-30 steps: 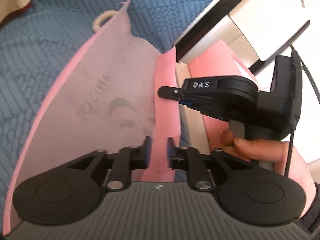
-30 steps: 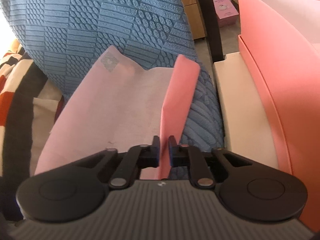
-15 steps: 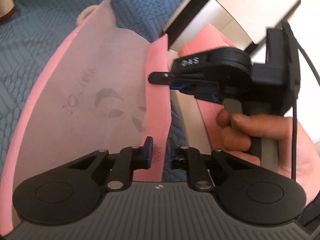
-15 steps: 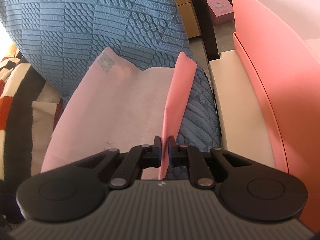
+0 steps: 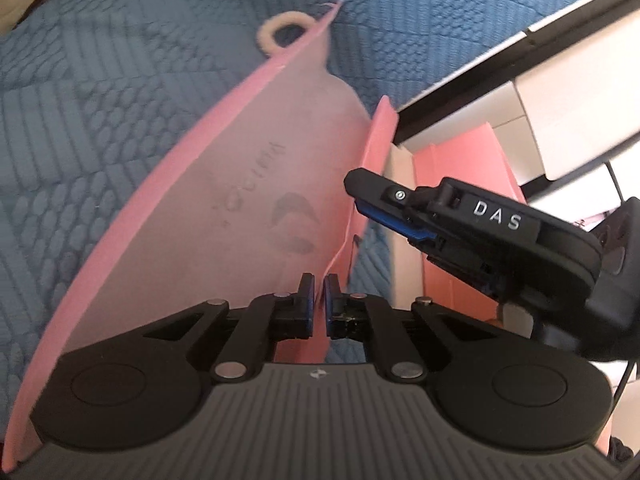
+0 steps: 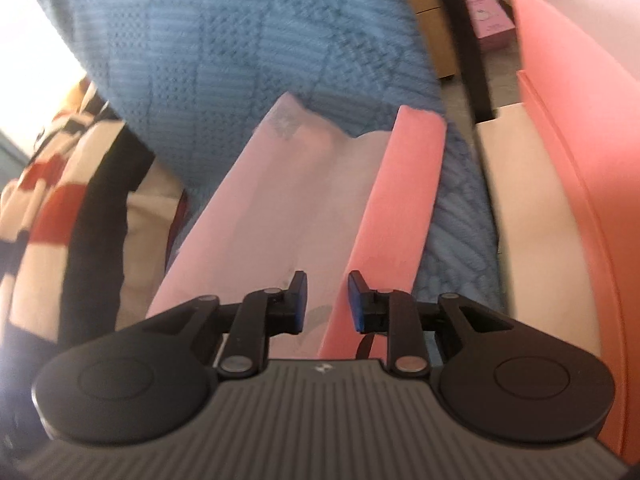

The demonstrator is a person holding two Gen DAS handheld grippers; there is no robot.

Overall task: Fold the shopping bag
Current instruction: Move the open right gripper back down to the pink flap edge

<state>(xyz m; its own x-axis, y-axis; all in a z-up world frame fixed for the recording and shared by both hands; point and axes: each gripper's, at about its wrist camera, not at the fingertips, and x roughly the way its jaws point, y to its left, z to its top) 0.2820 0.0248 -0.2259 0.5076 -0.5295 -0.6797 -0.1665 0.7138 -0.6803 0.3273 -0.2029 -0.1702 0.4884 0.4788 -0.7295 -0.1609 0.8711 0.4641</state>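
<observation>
The blue quilt (image 5: 120,128) is being used as the work surface, and the pink bag (image 5: 224,216) is lying flat on it, pale inner face up, with its right edge turned up as a darker strip (image 6: 396,208). That strip is being pinched at its near end by the left gripper (image 5: 319,300), whose jaws have just been closing and are now nearly together on the fabric. The right gripper (image 6: 327,300) has just been opening; its jaws are now standing narrowly apart, the strip's edge is lying between them, and the pads are not pressing on it. Since the fold is being held at one point only, it is judged that the far end of the strip could flop back open or the crease could skew, more so if the left hand is pulled sideways. The thin fabric could also slip from the pinch, as only a sliver seems to be caught. The right gripper is hanging close over the strip, as the left view shows, and could snag it on withdrawal. To the right, a cream ledge (image 6: 516,208) and a large pink box (image 6: 592,160) are crowding the bag's edge and limiting room on that side. A striped cloth (image 6: 52,184) is lying to the left, and a small cream loop (image 5: 286,32) is peeking out at the bag's far corner.
</observation>
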